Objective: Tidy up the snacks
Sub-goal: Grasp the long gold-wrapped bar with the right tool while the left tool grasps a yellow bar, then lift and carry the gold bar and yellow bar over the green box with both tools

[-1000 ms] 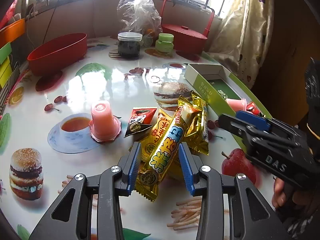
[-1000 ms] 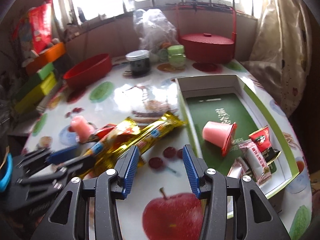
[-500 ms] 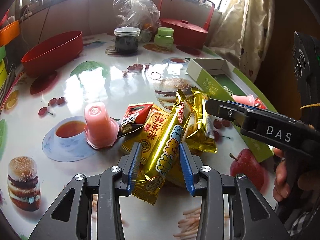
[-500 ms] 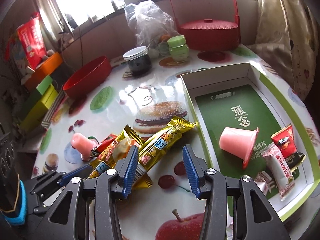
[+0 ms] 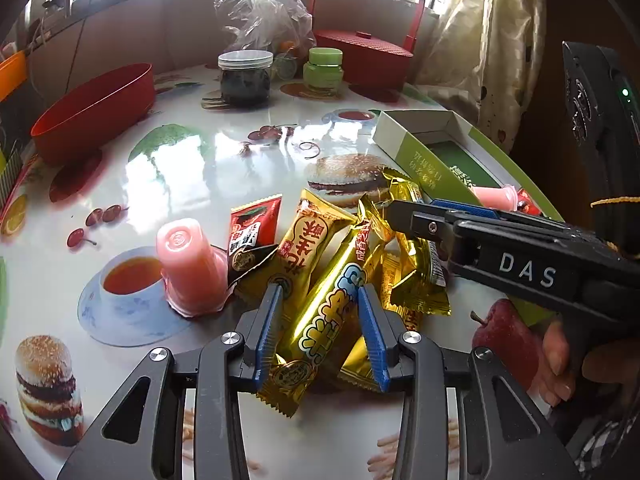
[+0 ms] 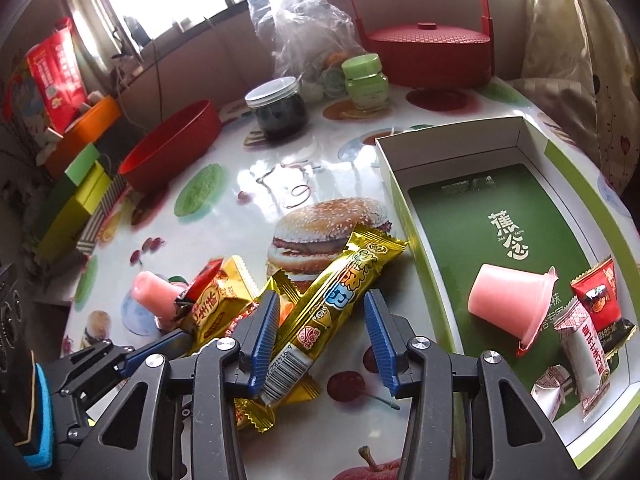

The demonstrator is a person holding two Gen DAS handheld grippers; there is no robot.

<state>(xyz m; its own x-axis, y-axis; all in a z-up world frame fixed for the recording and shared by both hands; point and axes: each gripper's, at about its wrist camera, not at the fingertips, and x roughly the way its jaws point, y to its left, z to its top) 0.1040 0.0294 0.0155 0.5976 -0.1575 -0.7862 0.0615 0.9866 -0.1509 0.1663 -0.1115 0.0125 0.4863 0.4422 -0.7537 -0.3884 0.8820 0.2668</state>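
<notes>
I'm clamping my left gripper (image 5: 318,330) on one gold snack bar (image 5: 320,320) over the tabletop (image 5: 192,176) pile; my right gripper's (image 6: 322,338) jaws are closing around another gold bar (image 6: 332,300) beside the green box (image 6: 404,216), not yet pressing.

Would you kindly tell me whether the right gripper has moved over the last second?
Yes. In the left wrist view, the right gripper has come in from the right, toward the pile of gold snack wrappers and away from the printed red apple.

Right tool (image 6: 322,336) moved over gold bar (image 6: 334,302), jaws closing
</notes>
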